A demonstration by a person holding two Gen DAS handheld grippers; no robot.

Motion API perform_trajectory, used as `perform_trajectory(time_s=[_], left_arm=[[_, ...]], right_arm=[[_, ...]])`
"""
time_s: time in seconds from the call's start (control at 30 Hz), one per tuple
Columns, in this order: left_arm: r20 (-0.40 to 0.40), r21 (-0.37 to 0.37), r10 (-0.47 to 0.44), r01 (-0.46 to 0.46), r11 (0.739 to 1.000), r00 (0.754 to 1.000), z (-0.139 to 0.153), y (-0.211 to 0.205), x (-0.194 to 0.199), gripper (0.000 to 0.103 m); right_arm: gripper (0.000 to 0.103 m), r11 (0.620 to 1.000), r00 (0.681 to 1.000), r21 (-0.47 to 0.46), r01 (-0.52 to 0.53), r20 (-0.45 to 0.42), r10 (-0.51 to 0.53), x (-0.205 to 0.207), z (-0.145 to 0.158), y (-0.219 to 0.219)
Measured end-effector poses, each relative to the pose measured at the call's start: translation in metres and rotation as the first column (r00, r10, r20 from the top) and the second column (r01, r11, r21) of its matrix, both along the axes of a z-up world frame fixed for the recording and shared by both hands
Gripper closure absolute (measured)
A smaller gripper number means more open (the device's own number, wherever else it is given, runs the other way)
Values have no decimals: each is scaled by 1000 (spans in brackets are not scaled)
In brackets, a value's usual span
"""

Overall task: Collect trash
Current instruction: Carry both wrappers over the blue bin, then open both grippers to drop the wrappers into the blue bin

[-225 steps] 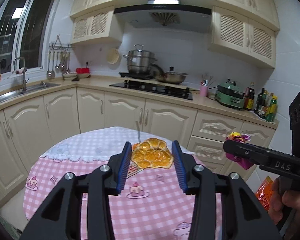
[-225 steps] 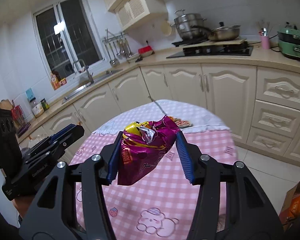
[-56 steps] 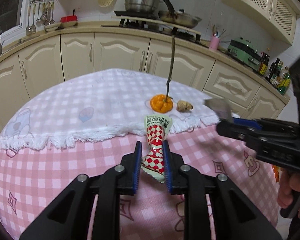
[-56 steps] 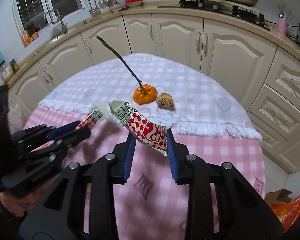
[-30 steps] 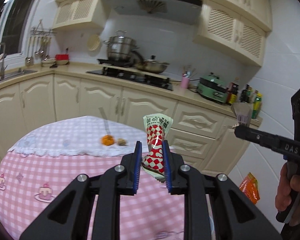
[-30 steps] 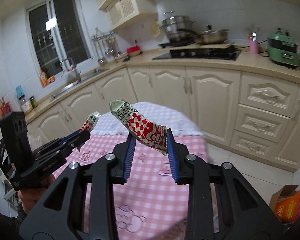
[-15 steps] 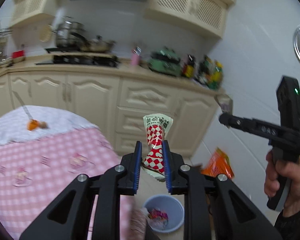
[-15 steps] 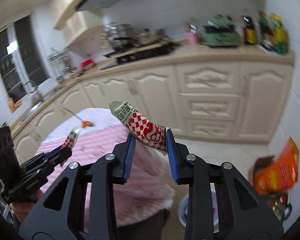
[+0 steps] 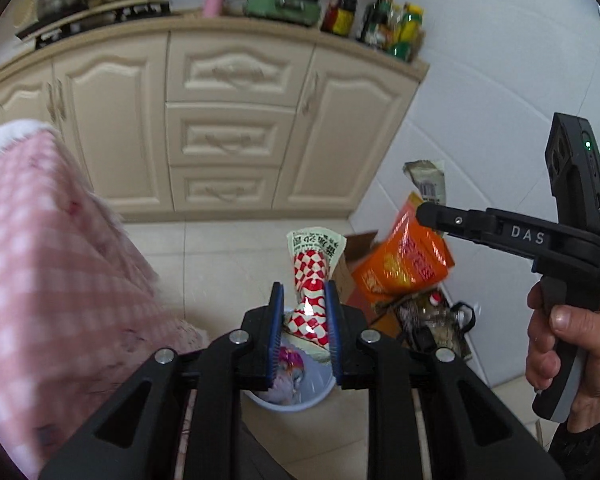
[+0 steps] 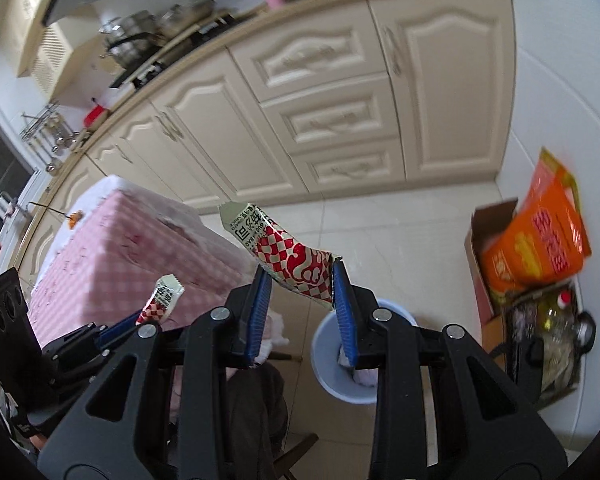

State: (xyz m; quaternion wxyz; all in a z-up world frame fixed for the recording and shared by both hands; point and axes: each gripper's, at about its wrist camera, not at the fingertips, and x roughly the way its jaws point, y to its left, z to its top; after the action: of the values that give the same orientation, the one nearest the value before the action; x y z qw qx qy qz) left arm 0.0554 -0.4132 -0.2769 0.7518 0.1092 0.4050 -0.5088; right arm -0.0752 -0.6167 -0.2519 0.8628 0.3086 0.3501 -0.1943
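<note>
My left gripper is shut on a red-and-white checked snack wrapper that stands upright between its blue pads. Directly below it on the floor is a pale blue trash bin with wrappers inside. My right gripper is shut on a second checked wrapper, which sticks out up and to the left, above and just left of the bin. In the left wrist view the right gripper shows at the right, held by a hand. The left gripper appears low left in the right wrist view.
The table with its pink checked cloth is at the left, close to the bin. Cream cabinets line the back. An orange bag in a cardboard box, plus bottles and clutter, sit against the white tiled wall right of the bin.
Both grippers have swung right, away from the table, and tipped downward. The bin and floor have come into view beneath them. Each still holds its wrapper.
</note>
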Motion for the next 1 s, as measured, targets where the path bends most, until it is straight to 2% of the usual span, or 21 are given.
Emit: perform_trajectory(time_s=[0.17,0.23,0.3,0.33,0.37,0.43,0.47,0.57,0.63,1.0], left_arm=[[-42,53,-29,31,998,999,-28,-28,5,83],[-64,85,-58,64,994,996,-41,-43,7,80],[-59,137,-70,78,988,996,-52,-55,9,56],[-54,143,-65,72,987,996,-55,-58,10,34],[-49,134,-49,55,989,998,-55,-58,13,21],[-42,133,-25,30,991,999,-54,-57,16,18],[-43,138,-11,17,990,999,-54,-55,19,18],[-23,135,17,-14,991,1000,-47,-50,23,16],[0,128,29,-29,991,1000,-39,-41,22,13],[79,38,62,-65,997,995,18,-11,14,13]], right_arm=[[72,998,999,65,12,-43,-9,7,-36,-12],[72,996,998,89,22,-58,-17,9,-46,-17],[64,992,996,122,40,-81,-31,9,-59,-22],[41,990,995,132,54,-89,-42,8,-63,-25],[28,988,994,136,68,-89,-56,6,-66,-27],[25,987,993,143,79,-94,-66,3,-69,-29],[16,985,992,147,91,-100,-77,1,-70,-31],[6,985,989,133,114,-111,-100,-3,-67,-33],[6,984,987,126,126,-116,-111,-5,-65,-34],[6,991,990,75,115,-91,-108,-2,-35,-23]])
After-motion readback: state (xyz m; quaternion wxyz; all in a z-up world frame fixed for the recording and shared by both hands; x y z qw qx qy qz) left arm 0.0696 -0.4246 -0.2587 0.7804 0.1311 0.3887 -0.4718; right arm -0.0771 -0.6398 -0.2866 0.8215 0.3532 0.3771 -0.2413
